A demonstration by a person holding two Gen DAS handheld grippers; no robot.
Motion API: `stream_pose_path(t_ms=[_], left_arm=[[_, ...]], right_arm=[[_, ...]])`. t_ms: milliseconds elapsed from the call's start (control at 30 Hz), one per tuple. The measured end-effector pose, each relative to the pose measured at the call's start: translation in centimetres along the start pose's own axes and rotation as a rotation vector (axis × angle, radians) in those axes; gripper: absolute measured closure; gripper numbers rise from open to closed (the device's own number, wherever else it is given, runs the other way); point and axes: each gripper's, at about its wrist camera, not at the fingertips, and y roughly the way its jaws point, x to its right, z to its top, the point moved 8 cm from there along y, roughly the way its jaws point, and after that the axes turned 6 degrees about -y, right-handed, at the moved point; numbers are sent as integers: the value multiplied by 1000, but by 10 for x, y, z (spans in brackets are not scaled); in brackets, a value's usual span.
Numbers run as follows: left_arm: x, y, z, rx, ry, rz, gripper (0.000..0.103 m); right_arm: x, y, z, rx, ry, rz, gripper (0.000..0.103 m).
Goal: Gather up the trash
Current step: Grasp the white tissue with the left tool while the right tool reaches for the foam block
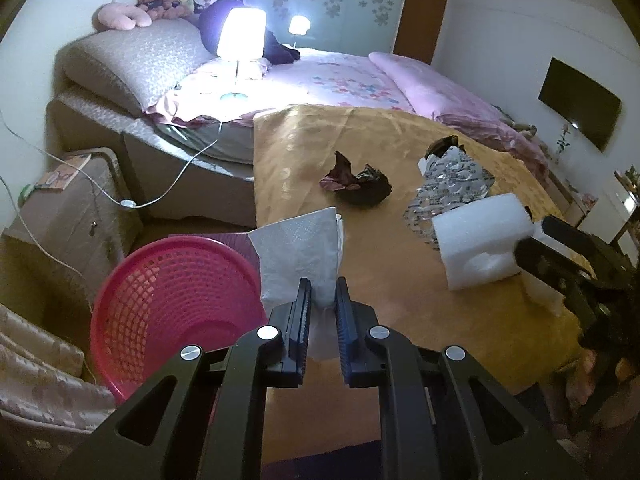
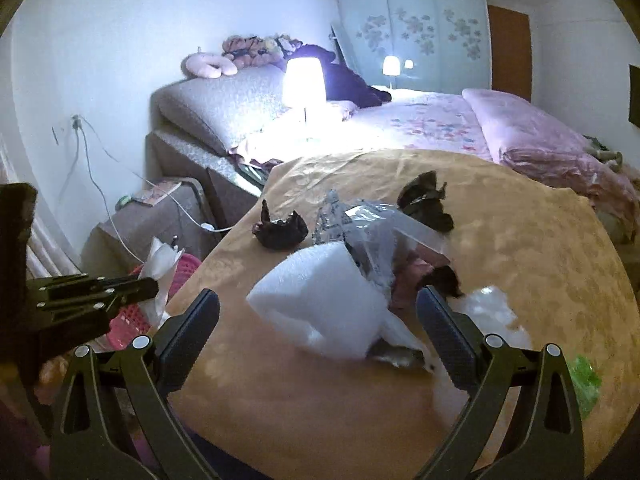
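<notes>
One white paper napkin is pinched near its lower edge between the pads of the left gripper, whose jaws are drawn almost together on it so that the sheet stands up above the fingertips; it sits at the edge of the table, just beside the rim of one pink mesh basket standing on the floor against that edge, a placement that reads as the napkin being carried to the bin. The basket is low and to the left, presumably so that scraps can be dropped straight off the table into it. The right gripper has its jaws spread wide, clamped on nothing, with one white foam block lying between and ahead of the fingers; the pads do not press it, and the pose suggests it is the next piece to be taken. The remaining trash lies on one yellow tablecloth, grouped near the middle within reach of both hands: two dark crumpled wrappers, one nearer the left and one farther back; one clear plastic bag with silver print, touching the foam block; one further dark scrap by the right finger; one loose piece of white plastic film; one green scrap at the right edge, too blurred to identify. Behind the table: one bed, with one lit lamp standing on it and a second glow on the wardrobe door beyond, possibly a reflection.
</notes>
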Motion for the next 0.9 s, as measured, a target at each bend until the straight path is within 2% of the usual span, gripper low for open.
stream_pose_path(t_ms=[67, 167, 300, 500, 567, 733, 900], left_arm=[[-3, 0, 0, 1, -3, 4, 91], [-8, -2, 1, 5, -12, 7, 91], [-14, -3, 2, 7, -25, 13, 91], [-18, 2, -2, -9, -31, 23, 91], [-17, 4, -4, -13, -30, 26, 91], [-14, 6, -4, -19, -25, 24, 91], [-12, 7, -7, -23, -23, 23, 91]], right_arm=[[-6, 8, 0, -15, -12, 2, 8], [-20, 13, -3, -45, -20, 66, 13], [-40, 3, -1, -20, -67, 99, 14], [-50, -11, -9, -31, -73, 142, 14], [-50, -15, -16, -42, -74, 138, 14], [-29, -12, -39, -96, -66, 47, 14], [-14, -13, -38, -83, -71, 2, 14]])
